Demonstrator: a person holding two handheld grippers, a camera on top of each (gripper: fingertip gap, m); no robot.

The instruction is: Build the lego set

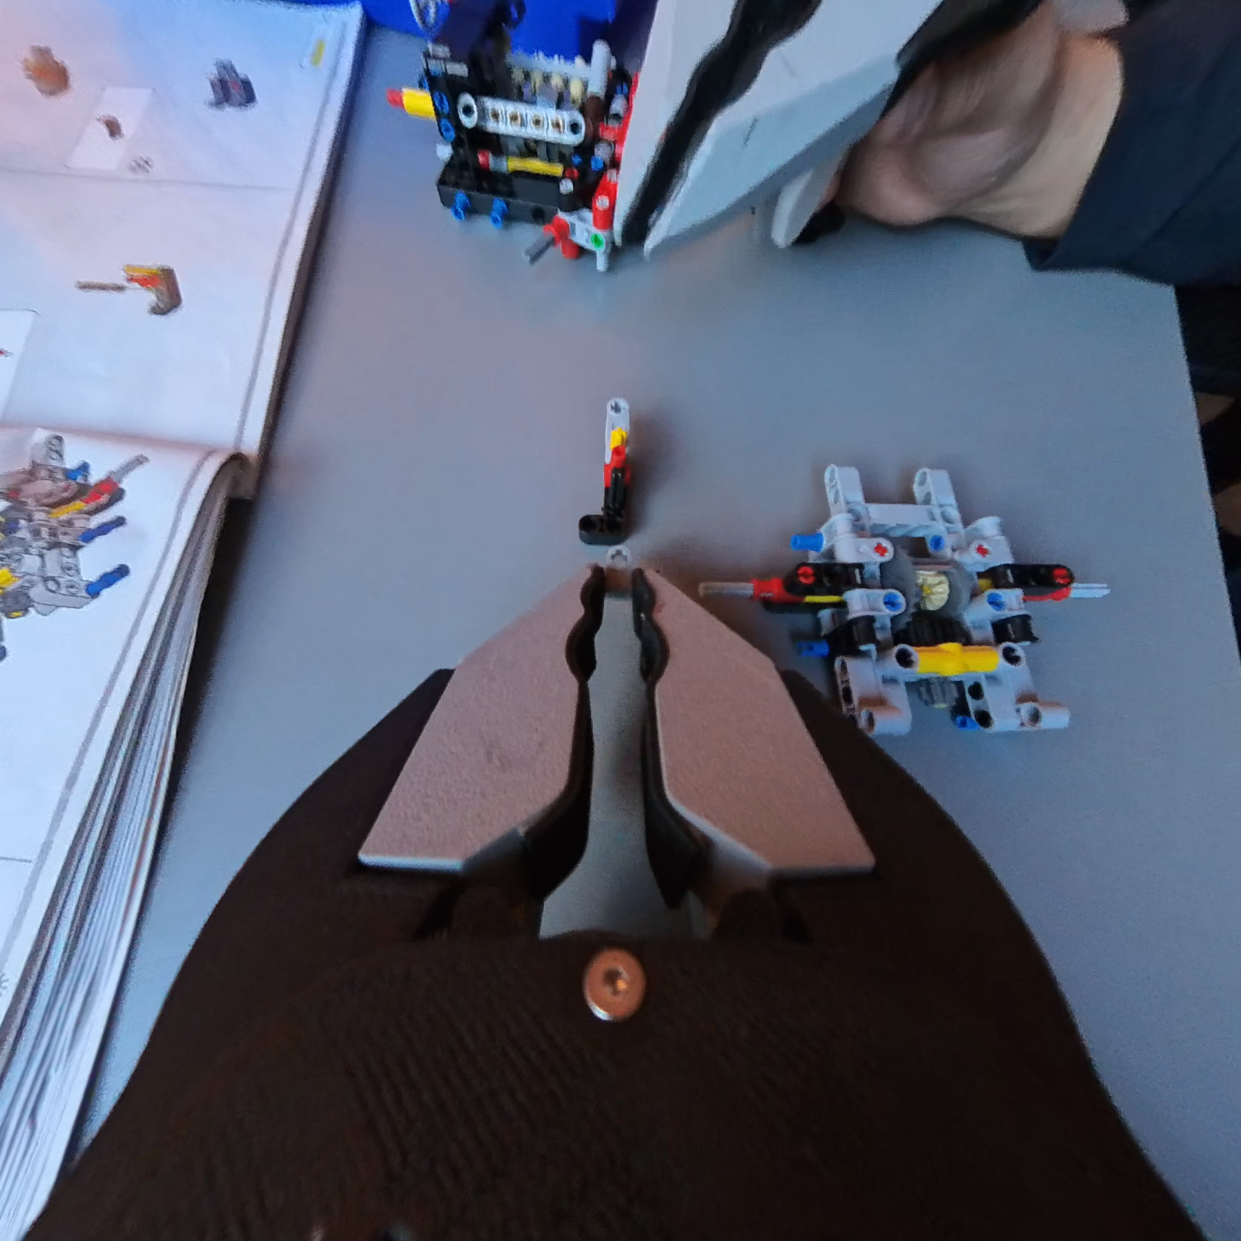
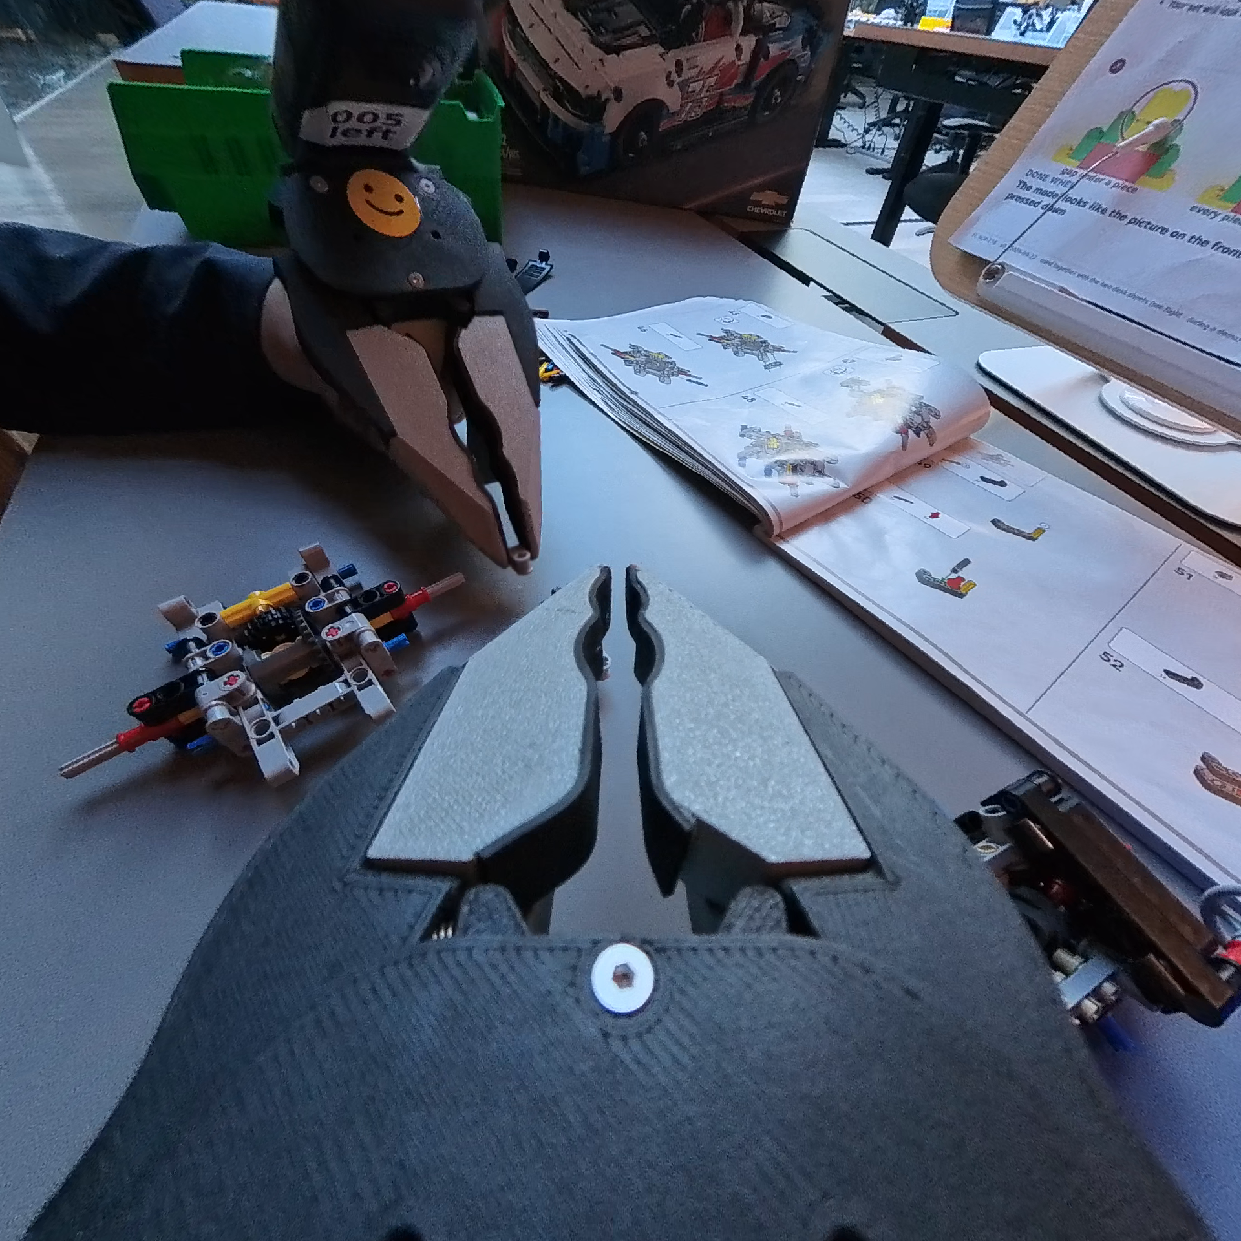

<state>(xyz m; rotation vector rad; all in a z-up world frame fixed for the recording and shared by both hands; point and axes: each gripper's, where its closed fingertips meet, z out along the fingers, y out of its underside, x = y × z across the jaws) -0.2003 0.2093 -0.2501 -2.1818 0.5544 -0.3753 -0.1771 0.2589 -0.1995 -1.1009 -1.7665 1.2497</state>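
A small grey round plastic bush (image 2: 520, 555) is clamped by the left gripper (image 1: 618, 583); the right gripper's (image 2: 618, 571) jaws are held nearly together, bare.

Grey table (image 1: 430, 376): booklet (image 1: 168, 322), brick assemblies (image 1: 927, 604).

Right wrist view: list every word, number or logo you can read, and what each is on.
I name what bears writing, not the wording.
Label, white, on the left gripper: legible.
Box with a car picture: brand mark, legible.
Sheet, upper right: printed lines, partly legible.
Manual, open: step numbers legible, the rest too small.
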